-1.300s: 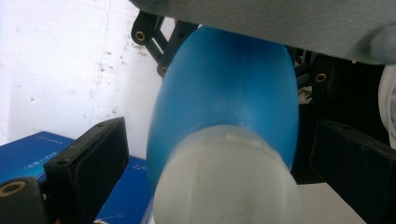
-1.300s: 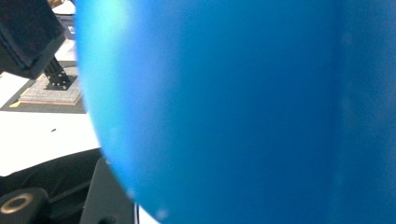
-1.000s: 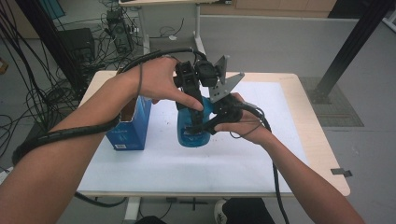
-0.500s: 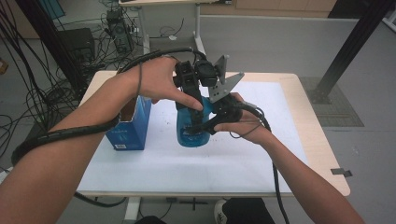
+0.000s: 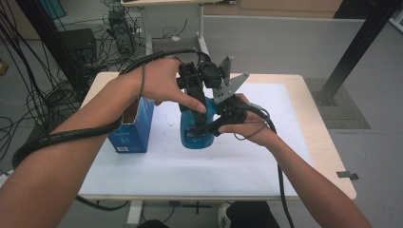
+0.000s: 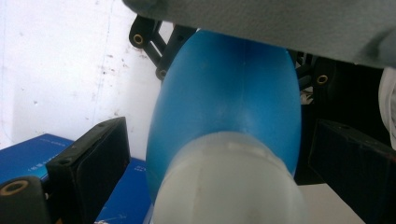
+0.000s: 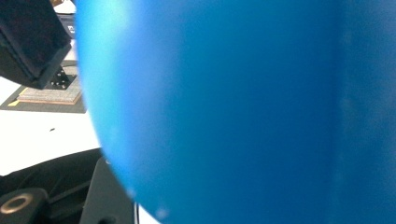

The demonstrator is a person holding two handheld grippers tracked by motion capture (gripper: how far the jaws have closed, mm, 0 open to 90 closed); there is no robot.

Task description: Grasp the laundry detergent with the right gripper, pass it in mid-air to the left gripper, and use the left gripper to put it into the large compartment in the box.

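White sheeting covers most of the pale wooden table (image 5: 313, 123), the largest thing in the high view, with bare wood showing along its edges. On that cover, at about nine o'clock from the table's middle, stands an open blue cardboard box (image 5: 130, 133), upright; a corner of it also lies at seven o'clock in the left gripper view. Just beside it, at three o'clock from the box and near the middle of the table, stands the translucent blue plastic bottle with a rounded body (image 5: 197, 135) and a whitish, frosted neck, apart from the box. The left gripper (image 5: 192, 97) comes down over the bottle from twelve o'clock; in the left gripper view its two black jaws stand wide, one at eight o'clock and one at four o'clock of the neck, with clear gaps on both sides, so it grips nothing. The right gripper (image 5: 206, 127) reaches in from three o'clock and is clamped narrow on the bottle's body; in the right gripper view the blue wall (image 7: 243, 112) lies right against the camera, one jaw at eleven o'clock. A grey three-cornered plate (image 5: 228, 83) rides above the grippers at one o'clock from the bottle.
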